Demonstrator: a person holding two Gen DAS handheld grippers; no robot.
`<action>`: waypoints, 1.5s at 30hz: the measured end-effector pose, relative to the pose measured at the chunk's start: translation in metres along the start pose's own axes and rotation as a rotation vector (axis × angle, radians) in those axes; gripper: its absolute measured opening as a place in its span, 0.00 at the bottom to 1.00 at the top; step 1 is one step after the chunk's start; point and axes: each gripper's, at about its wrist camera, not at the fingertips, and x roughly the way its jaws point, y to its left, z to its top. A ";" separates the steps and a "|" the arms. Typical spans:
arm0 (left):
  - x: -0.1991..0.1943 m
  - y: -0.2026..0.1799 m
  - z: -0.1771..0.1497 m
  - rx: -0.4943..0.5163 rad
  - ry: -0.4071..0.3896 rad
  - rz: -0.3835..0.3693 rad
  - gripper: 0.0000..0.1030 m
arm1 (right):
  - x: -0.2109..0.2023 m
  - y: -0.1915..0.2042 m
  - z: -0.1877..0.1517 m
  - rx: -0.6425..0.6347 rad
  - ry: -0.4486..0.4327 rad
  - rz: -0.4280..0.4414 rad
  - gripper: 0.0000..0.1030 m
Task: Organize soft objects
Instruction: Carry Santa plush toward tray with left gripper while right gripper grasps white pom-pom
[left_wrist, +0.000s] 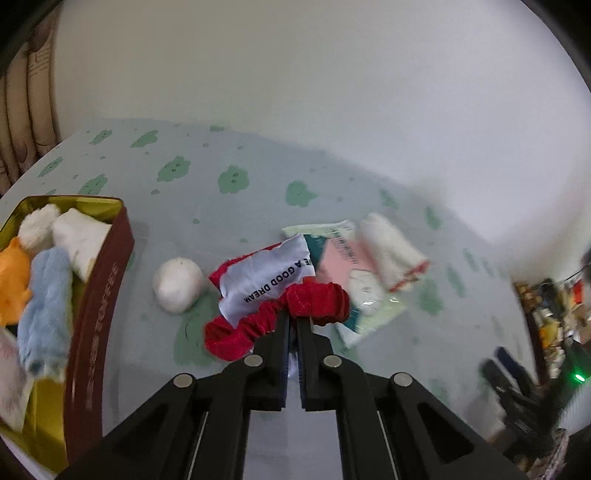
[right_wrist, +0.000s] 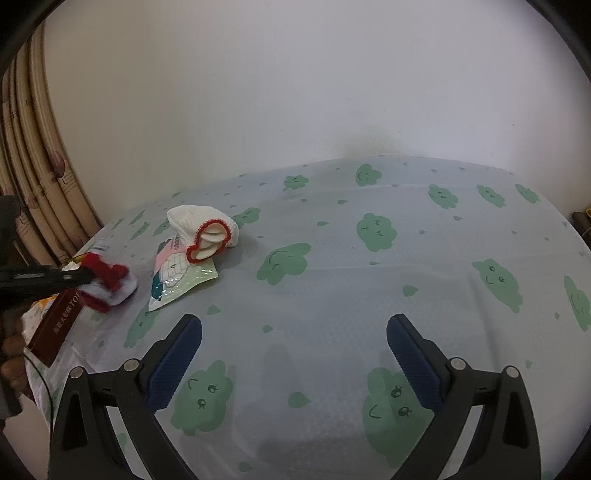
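Cloud-printed tablecloth (left_wrist: 258, 206) lay under the left gripper (left_wrist: 293, 317), clamped on the red scrunchie (left_wrist: 295, 306), the tin (left_wrist: 99, 295) to its left; right gripper (right_wrist: 293, 345) stood apart.

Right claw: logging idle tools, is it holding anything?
No, the right claw stands open over the bare tablecloth, nothing between its pads.

The ball (left_wrist: 178, 285) lies between the tin (left_wrist: 99, 295) and the pouch (left_wrist: 266, 280).
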 end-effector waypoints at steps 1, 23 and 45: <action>-0.013 -0.002 -0.006 0.007 -0.017 -0.011 0.03 | 0.000 0.000 0.000 0.000 0.001 -0.001 0.97; -0.118 0.032 -0.105 0.004 -0.102 -0.047 0.04 | 0.016 0.134 0.003 -0.254 0.074 0.238 0.97; -0.168 0.075 -0.110 -0.038 -0.139 -0.085 0.04 | 0.163 0.303 0.018 -0.544 0.302 0.256 0.53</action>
